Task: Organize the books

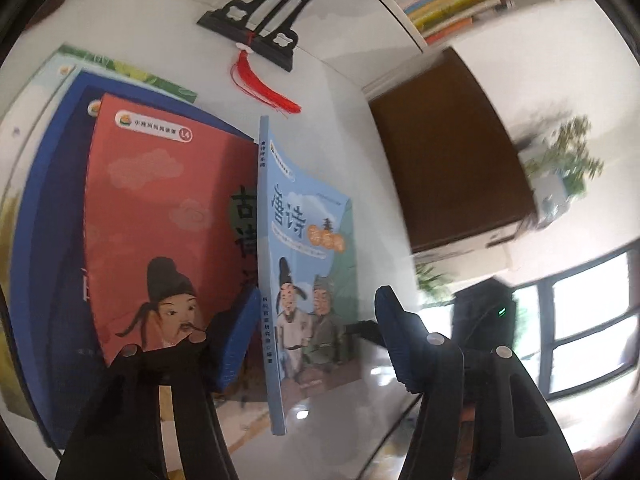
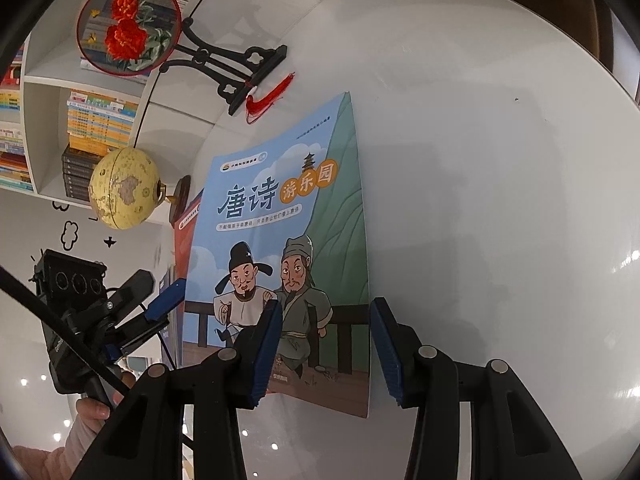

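Three books stacked: red book [image 1: 160, 208] on top, bench [image 1: 352, 128] left.
Blue book [image 2: 280, 248]: unstacked.
Left tool [image 1: 316, 336]: apart, astride its spine.
Right tool [image 2: 324, 348]: apart, empty.

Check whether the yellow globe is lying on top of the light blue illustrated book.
No: the yellow globe stands apart, beside the white bookshelf, clear of the light blue illustrated book.
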A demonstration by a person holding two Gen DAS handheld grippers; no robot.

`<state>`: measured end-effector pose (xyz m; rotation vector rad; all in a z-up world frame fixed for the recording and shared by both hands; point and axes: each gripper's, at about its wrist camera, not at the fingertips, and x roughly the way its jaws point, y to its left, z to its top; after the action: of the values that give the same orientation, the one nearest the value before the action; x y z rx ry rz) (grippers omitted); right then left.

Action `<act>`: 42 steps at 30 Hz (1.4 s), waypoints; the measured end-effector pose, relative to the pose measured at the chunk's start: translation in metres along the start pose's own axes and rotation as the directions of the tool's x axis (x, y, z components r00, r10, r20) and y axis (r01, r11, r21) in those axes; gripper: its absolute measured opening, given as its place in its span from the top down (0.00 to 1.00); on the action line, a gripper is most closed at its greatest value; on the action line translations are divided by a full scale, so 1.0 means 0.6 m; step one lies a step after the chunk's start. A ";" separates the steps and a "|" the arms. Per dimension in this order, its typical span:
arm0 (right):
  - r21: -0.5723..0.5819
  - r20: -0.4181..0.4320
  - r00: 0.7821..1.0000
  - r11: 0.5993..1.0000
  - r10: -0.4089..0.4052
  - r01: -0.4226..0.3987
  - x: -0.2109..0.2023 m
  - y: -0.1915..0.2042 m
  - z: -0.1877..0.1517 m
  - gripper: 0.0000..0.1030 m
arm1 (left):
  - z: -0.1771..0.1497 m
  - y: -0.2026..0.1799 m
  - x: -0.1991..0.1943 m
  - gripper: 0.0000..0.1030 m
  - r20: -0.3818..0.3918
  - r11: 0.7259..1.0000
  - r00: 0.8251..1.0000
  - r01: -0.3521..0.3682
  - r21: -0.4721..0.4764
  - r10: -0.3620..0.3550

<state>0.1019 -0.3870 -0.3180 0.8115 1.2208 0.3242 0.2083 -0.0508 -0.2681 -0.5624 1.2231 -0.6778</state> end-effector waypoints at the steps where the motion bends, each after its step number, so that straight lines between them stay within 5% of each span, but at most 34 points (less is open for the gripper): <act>1: 0.003 0.001 1.000 1.000 0.003 -0.003 0.000 -0.001 0.000 0.56 | 0.001 0.003 -0.001 0.46 0.004 1.000 1.000 0.023 -0.019 -0.023; 11: 0.031 0.017 1.000 0.999 0.022 -0.023 -0.004 -0.008 -0.003 0.56 | 0.006 0.032 0.012 0.46 0.033 0.966 0.988 0.155 -0.209 -0.151; 15: 0.017 0.015 1.000 1.000 0.012 -0.012 -0.004 -0.004 -0.004 0.56 | -0.018 0.015 0.055 0.49 -0.071 0.982 0.995 0.053 -0.181 -0.067; 18: 0.003 0.016 1.000 1.000 0.005 -0.005 -0.004 -0.001 -0.005 0.56 | -0.026 0.001 0.066 0.73 -0.101 0.989 0.992 -0.093 -0.119 0.081; 20: -0.005 0.018 1.000 1.000 -0.009 0.009 -0.003 0.001 -0.005 0.60 | -0.025 -0.002 0.066 0.86 -0.119 0.977 0.974 -0.204 -0.069 0.195; 22: -0.034 0.017 0.998 0.997 -0.068 0.068 -0.002 0.007 -0.007 0.82 | -0.024 -0.014 0.063 0.86 -0.119 0.963 0.956 -0.270 0.004 0.269; 26: -0.029 -0.023 0.999 0.998 -0.048 0.047 0.009 0.004 -0.015 0.90 | -0.026 -0.061 0.073 0.86 -0.096 0.890 0.895 -0.414 0.190 0.437; 28: -0.011 -0.003 1.000 1.000 0.001 -0.001 0.005 0.004 -0.018 0.89 | -0.027 -0.065 0.074 0.86 -0.106 0.884 0.886 -0.427 0.191 0.451; 33: 0.010 0.012 0.979 0.979 0.203 -0.203 -0.003 0.012 -0.014 0.86 | -0.034 -0.051 0.062 0.86 -0.137 0.906 0.898 -0.401 0.138 0.418; 38: 0.032 -0.082 0.983 0.986 0.164 -0.162 0.050 0.032 -0.031 0.84 | -0.054 -0.056 0.047 0.86 -0.134 0.895 0.889 -0.416 0.161 0.437; 42: -0.188 -0.033 0.998 0.981 -0.048 0.041 0.058 0.103 -0.040 0.91 | -0.070 -0.057 0.023 0.86 -0.112 0.866 0.868 -0.456 0.206 0.484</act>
<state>0.1036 -0.3139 -0.3017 0.6176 1.2211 0.4126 0.1647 -0.0854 -0.2631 -0.0490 1.3709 -0.4070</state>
